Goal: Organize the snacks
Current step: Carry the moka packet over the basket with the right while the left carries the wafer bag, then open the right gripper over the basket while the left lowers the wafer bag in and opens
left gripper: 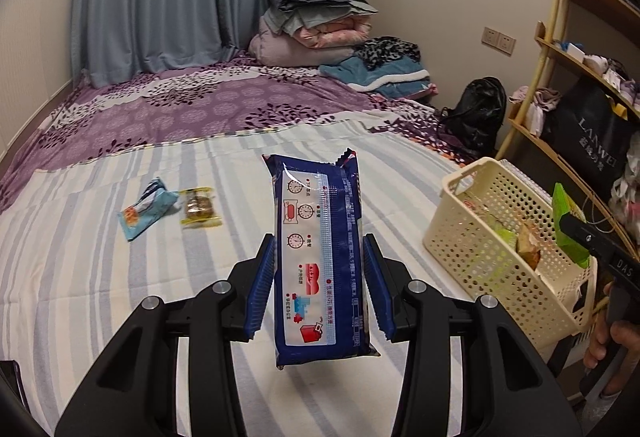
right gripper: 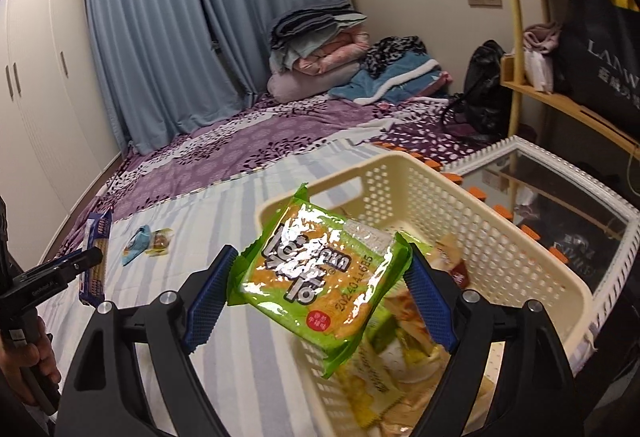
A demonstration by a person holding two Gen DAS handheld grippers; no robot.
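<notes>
On the striped sheet of the bed (left gripper: 120, 317), toward its left side, 2 small snacks lie loose and just beside each other: a light blue wrapped snack (left gripper: 146, 208) and a clear-wrapped brown sweet (left gripper: 199, 206). They are not yet gathered.

Next to the right, the left gripper (left gripper: 319, 285) is clamped on a long dark blue biscuit pack (left gripper: 318, 257), pads pressing its 2 long sides near the lower half, the pack held clear above the sheet. It looks secure but top-heavy, so a steady wrist should keep it from swinging as it travels toward the basket.

At the right edge of the bed sits the cream perforated basket (right gripper: 480, 221), already holding several packets. The right gripper (right gripper: 320, 289) carries a green cracker packet (right gripper: 320, 277) between its blue pads, over the basket's near-left corner. The pads meet only the crimped side seams — a light hold, and whether they still press firmly I cannot tell for sure; I judge it as gripped.

The step in hand seems to be the drop of the green packet. To do it well, bring it fully inside the rim before letting go, lower it close to the packets below so it lands flat, and clear the right gripper away — leaving room for the blue pack to follow.
</notes>
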